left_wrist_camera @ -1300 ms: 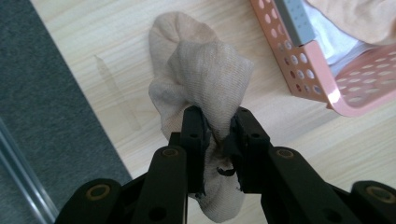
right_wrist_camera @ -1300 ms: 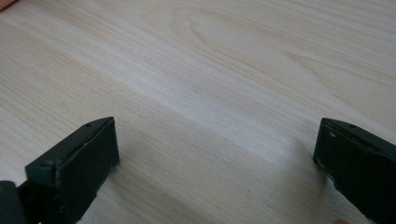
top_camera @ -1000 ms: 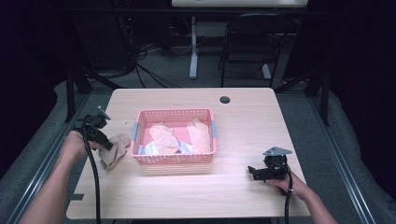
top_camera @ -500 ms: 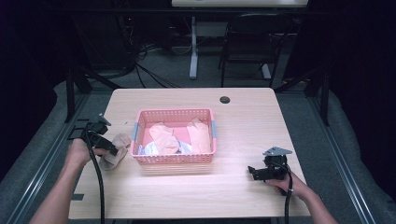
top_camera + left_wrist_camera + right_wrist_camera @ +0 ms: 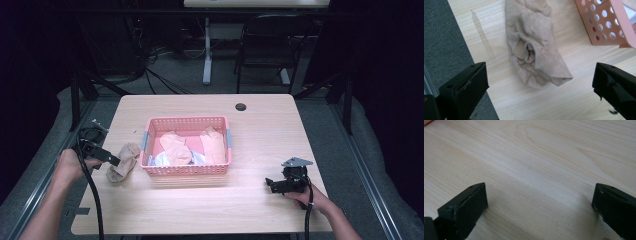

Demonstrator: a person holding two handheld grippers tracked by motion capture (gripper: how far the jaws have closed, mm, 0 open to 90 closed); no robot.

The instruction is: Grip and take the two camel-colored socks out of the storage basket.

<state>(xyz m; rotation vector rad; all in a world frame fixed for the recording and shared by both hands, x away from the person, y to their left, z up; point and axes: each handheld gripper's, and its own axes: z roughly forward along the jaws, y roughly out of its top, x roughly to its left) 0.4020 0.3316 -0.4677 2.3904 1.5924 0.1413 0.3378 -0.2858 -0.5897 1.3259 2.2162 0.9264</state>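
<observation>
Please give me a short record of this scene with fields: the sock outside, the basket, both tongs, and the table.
sock: beige, crumpled, lying on the table left of the basket, free
basket: pink, perforated, holding folded peach socks and something white
left tongs: jaws have just been opening, now wide, nothing between the pads, sock lies beyond them
right tongs: open, empty, low over bare wood

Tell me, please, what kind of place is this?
Probably a lab or studio set up for recording, not a home. A wooden table stands on grey carpet between dark curtains, cables run over the floor behind it, and an office chair stands farther back.
</observation>
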